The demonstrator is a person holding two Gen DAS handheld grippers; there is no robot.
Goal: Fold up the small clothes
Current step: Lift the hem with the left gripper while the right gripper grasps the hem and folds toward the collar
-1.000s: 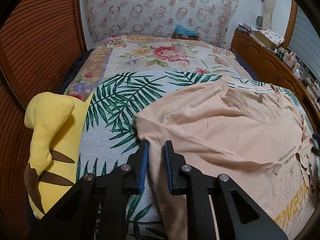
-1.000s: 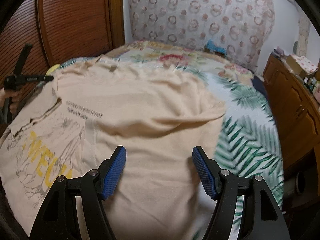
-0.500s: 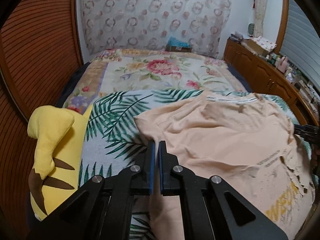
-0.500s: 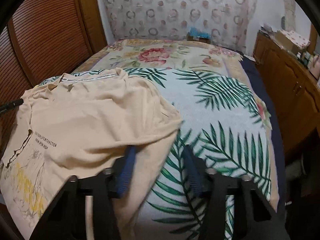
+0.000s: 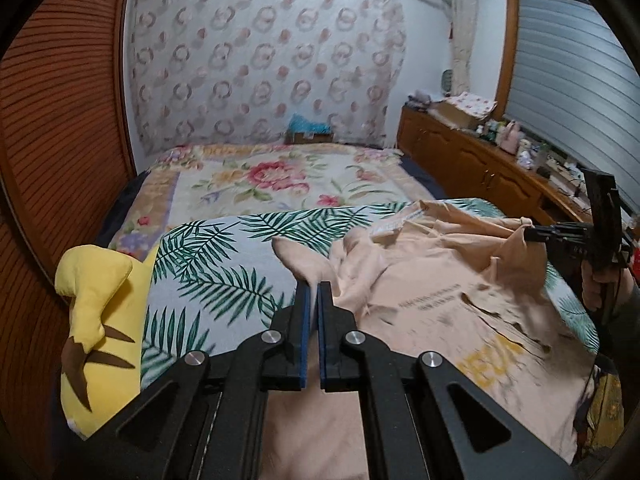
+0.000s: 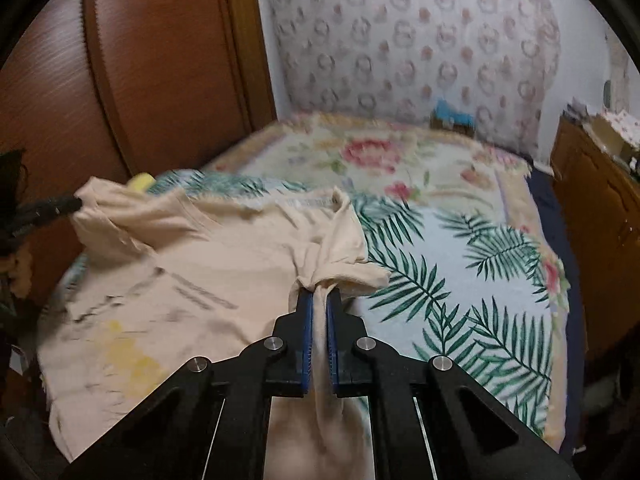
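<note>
A: Status of our tongs?

B: Left tongs (image 5: 314, 285) clenched on one sleeve of the peach T-shirt (image 5: 432, 304); right tongs (image 6: 319, 295) clenched on the other sleeve.

A: Where is it?

B: Across the bed's (image 5: 224, 276) near edge, sleeves lifted. The yellow plush (image 5: 96, 312) sits at our left corner.

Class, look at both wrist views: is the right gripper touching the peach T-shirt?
Touching. The right wrist view shows the T-shirt bunched between the shut fingers of the right gripper.
</note>
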